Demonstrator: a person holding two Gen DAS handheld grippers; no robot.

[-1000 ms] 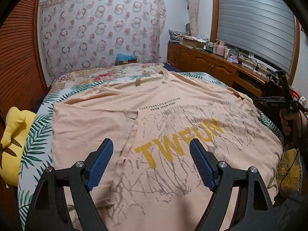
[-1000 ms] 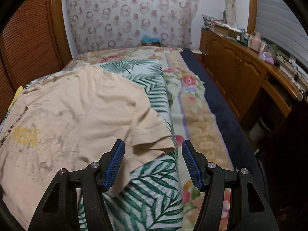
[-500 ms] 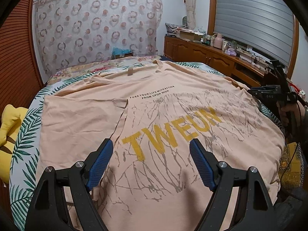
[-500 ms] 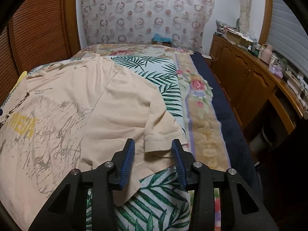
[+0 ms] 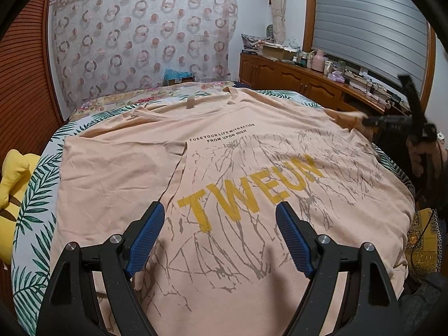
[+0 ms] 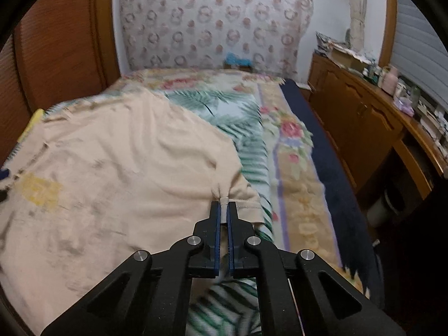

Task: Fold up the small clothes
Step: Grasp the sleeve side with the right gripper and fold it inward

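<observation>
A peach T-shirt [image 5: 240, 173] lies spread out flat on the bed [image 5: 30, 196], with the printed side up. It carries a yellow word "TWEUN" and a grey pattern of thin lines. The collar points away from the left gripper [image 5: 219, 225], and the hem lies under it, close to the camera.

The left gripper is wide open and holds nothing. Its two blue pads [image 5: 144, 240] stand far apart above the lower part of the shirt, and the yellow word is just ahead of them, between the two fingers. To the left of this gripper one sleeve is already folded inward over the body of the shirt. Further left, at the edge of the bed, there is a yellow plush toy [image 5: 11, 179].

The right gripper [image 6: 223, 205] is closed on the other sleeve [image 6: 240, 196]. A small bunch of the peach cloth is pinched between its blue pads [image 6: 216, 224], near the stitched edge of the sleeve. The rest of the shirt spreads to the left of this gripper. To its right and ahead, the bedcover with palm leaves and flowers is visible, and further right stands a wooden cabinet [image 6: 361, 128].

In the left wrist view the right gripper appears blurred far to the right, at the edge of the shirt.
</observation>
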